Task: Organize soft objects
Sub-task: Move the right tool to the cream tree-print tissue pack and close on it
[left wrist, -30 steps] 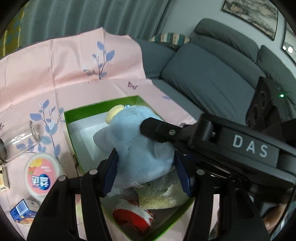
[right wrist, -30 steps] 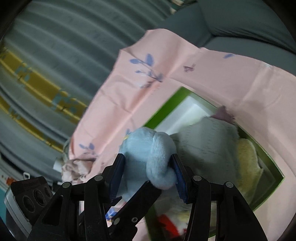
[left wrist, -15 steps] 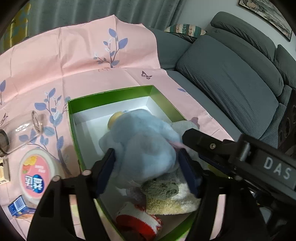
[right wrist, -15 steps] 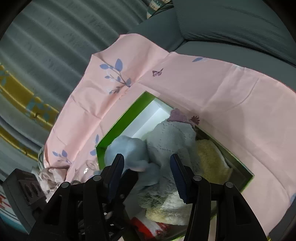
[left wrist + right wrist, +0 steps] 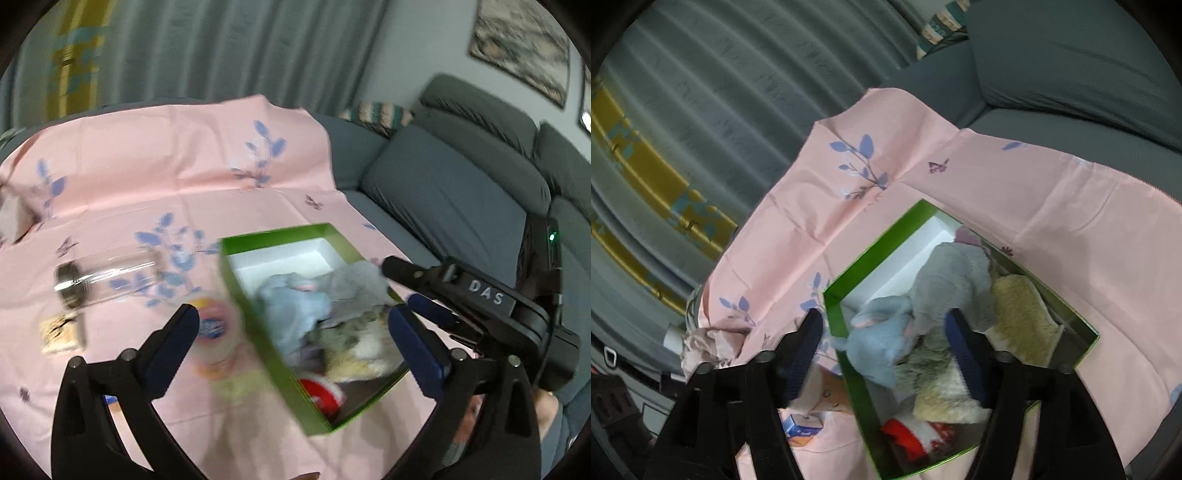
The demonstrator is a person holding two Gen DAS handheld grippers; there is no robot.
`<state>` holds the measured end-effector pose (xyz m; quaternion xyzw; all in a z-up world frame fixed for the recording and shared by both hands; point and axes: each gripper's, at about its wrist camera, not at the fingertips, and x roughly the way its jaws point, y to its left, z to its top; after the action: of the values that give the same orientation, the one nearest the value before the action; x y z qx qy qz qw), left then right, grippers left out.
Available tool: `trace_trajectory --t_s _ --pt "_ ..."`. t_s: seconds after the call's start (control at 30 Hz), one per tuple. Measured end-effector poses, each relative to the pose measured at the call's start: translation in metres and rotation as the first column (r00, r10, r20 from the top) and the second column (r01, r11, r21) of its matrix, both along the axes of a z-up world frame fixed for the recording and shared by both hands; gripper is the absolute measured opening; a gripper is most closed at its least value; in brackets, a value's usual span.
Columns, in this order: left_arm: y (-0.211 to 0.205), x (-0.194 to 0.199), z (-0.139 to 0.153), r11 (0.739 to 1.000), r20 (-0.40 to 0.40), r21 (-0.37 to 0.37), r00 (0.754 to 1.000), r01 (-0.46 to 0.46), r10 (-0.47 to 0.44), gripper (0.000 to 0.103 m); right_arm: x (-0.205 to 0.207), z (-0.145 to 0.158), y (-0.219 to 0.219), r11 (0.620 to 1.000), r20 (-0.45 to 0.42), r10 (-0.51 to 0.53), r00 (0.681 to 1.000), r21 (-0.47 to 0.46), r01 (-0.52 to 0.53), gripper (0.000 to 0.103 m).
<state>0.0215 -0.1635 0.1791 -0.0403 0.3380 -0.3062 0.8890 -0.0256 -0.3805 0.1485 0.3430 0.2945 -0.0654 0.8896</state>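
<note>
A green box (image 5: 255, 325) with a white inside sits on the pink floral cloth (image 5: 147, 166). A light blue plush toy (image 5: 295, 314) lies in it, against a grey plush (image 5: 354, 291), a cream towel (image 5: 362, 354) and a red-and-white item (image 5: 321, 395). My left gripper (image 5: 291, 321) hovers above the box with its jaws opening wide, the pads well clear of the toy. The right gripper (image 5: 884, 321) also hangs over the blue plush toy (image 5: 875, 343), its jaws opening and nothing pressed between the pads. Its black body (image 5: 480, 295) shows at the right of the left wrist view.
Left of the box lie a glass jar (image 5: 107, 277) on its side, a round pink-lidded tub (image 5: 214, 332) and a small beige box (image 5: 61, 332). A small blue carton (image 5: 801, 424) sits near the box's front corner. A grey sofa (image 5: 443, 184) runs behind.
Both grippers held the blue plush a second ago. They have let go and drawn back and up, and the plush now rests in the green box.
</note>
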Motion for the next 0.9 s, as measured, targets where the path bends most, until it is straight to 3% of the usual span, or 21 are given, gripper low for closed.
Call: trace_trajectory --t_s 0.23,0.5,0.67,0.8,0.9 --pt "0.077 -0.01 0.003 0.988 -0.067 -0.012 0.986 -0.156 0.155 0.102 0.0 0.008 0.027 0.994 -0.025 0.024 0.999 -0.103 -0.026 0.088" --pt "0.161 -0.025 -0.016 0.943 -0.115 0.006 0.937 -0.332 0.33 0.102 0.005 0.014 0.062 0.971 -0.07 0.078 0.995 -0.221 -0.092 0.088" --pt "0.224 -0.025 -0.05 0.876 -0.217 -0.016 0.857 -0.483 0.468 0.102 0.005 0.021 0.09 0.956 -0.063 0.135 0.989 -0.254 -0.147 0.088" --pt "0.258 -0.017 -0.072 0.798 -0.233 0.066 0.768 -0.599 0.596 0.102 0.007 0.024 0.124 0.93 -0.074 0.198 0.977 -0.302 -0.211 0.088" --pt "0.272 -0.013 -0.078 0.77 -0.244 0.11 0.733 -0.629 0.634 0.102 0.012 0.025 0.154 0.901 -0.092 0.269 0.959 -0.327 -0.284 0.088"
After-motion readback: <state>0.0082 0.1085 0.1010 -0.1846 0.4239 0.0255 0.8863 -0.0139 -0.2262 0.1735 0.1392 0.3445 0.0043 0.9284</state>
